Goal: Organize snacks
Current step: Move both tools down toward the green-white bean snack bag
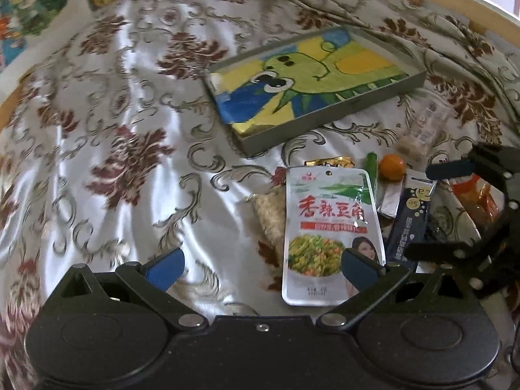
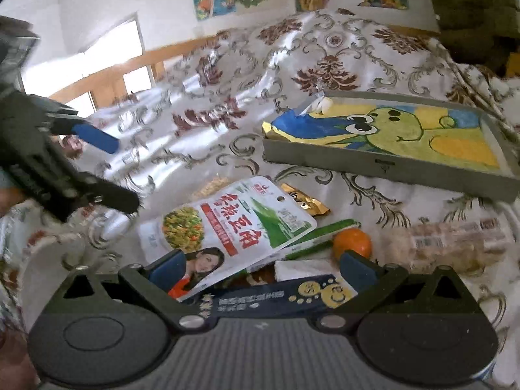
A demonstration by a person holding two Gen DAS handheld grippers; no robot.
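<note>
1. Nearest our lenses are the two pairs of tongs: our left tongs (image 1: 261, 265) are spread wide over the satin cloth, one blue-padded fingertip (image 1: 165, 265) above bare fabric and the other just over the lower right corner of the silver pouch.
2. Our right tongs (image 2: 261, 268) are also spread wide and hold nothing; between their fingers lie the bottom edge of the silver pouch and the dark navy sachet.
3. That white satin cloth with dark red flowers and grey scrolls (image 1: 107, 123) covers the tabletop and is heavily creased.
4. Leftmost of the snack pile is a clear bag of pale crumbly snack (image 1: 268, 214), partly tucked under the pouch.
5. On top lies the silver foil pouch with red Chinese lettering and a photo of a green bean dish (image 1: 330, 227).
6. Beyond its top edge peeks a small gold wrapper (image 1: 328, 162).
7. Just beside it we see a thin green stick packet (image 1: 372, 164) and a small round orange fruit (image 1: 392, 166).
8. Further right lies a long dark navy sachet with gold bubbles (image 1: 411, 217), then a clear wrapper with orange-red contents (image 1: 477, 201).
9. Behind the pile sits a shallow grey rectangular tray lined with a green cartoon dinosaur drawing (image 1: 328, 120), with no snacks in it.
</note>
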